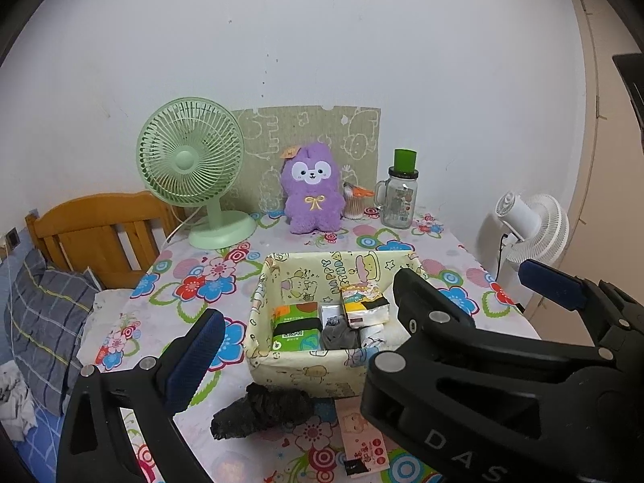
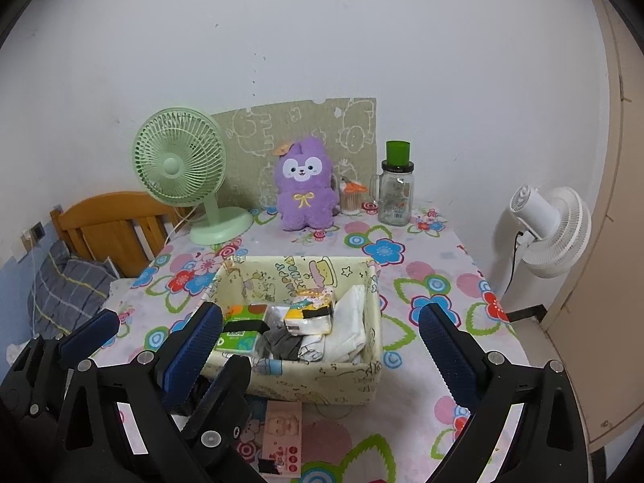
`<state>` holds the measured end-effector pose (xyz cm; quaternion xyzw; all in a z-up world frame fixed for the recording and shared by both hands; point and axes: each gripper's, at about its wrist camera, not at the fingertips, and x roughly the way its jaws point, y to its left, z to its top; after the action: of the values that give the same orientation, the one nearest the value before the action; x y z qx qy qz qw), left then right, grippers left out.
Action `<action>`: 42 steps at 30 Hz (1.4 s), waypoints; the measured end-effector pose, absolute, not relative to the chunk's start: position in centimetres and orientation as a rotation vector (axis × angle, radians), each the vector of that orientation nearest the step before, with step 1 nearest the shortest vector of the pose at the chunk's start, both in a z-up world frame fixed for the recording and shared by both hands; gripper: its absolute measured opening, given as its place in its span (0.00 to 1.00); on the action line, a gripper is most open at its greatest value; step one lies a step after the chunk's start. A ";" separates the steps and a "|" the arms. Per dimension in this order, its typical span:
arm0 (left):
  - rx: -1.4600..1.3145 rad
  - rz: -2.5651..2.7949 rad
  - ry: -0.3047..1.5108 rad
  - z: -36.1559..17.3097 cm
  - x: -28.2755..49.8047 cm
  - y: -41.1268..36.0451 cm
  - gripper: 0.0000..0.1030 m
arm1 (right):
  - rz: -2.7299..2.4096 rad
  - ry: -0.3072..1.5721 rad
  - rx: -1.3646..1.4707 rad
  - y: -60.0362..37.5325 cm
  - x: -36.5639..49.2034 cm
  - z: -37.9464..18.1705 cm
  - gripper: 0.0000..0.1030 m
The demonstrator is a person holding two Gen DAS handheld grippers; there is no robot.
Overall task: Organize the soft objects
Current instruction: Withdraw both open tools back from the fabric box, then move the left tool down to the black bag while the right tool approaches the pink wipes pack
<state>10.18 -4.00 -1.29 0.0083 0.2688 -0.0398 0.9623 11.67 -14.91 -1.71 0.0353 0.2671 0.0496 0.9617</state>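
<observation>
Before the box (image 1: 314,374), between my left gripper's (image 1: 300,342) wide fingers, lies a black sock (image 1: 261,410); my right gripper (image 2: 322,330) gapes over the box, empty.

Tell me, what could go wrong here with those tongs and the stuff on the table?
The black sock lies right against the front of the fabric basket, so the open left tongs might snag or shove the soft basket wall. The right tongs, also open, hang very close beside the left, so the two could bump. The basket already holds packets and cloth, so another item may sit high and slip out.
</observation>
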 end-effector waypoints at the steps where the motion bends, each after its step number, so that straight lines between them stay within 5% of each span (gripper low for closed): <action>1: 0.017 -0.081 0.542 -1.2 9.9 -4.0 0.98 | 0.101 0.540 0.071 -14.9 11.5 -1.7 0.97; 42: 0.016 -0.084 0.568 -4.0 5.5 -3.0 0.98 | 0.109 0.581 0.071 -13.6 7.4 -4.9 0.97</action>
<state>5.55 -2.98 -4.02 0.0079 0.2800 -0.0415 0.9591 7.37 -13.59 -4.95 0.0349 0.2863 0.0537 0.9560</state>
